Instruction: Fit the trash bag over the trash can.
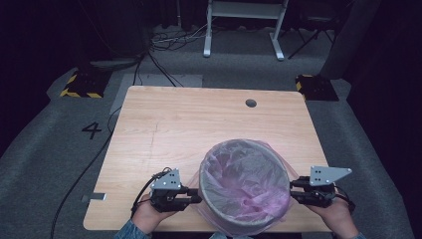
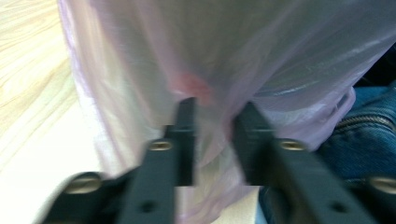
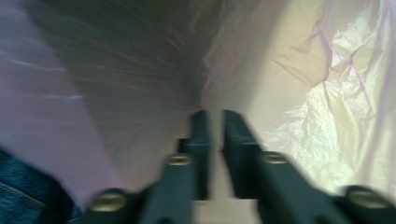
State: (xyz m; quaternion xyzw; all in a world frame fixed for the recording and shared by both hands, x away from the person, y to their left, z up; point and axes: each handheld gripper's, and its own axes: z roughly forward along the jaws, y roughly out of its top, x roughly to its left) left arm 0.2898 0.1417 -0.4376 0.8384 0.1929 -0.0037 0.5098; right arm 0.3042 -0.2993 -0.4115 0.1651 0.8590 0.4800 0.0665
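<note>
The left gripper (image 2: 212,116) pinches the pink bag (image 2: 243,56) between its fingers; the right gripper (image 3: 214,119) fingers clamp the bag on the bin (image 1: 245,199).

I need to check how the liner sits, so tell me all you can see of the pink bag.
The pink bag is thin, see-through, crinkled plastic. It lines a round grey bin at the table's near edge, folded over the rim and hanging loosely down the outside. The left gripper and right gripper pinch its skirt on opposite sides, film gathered between their nearly closed jaws.
</note>
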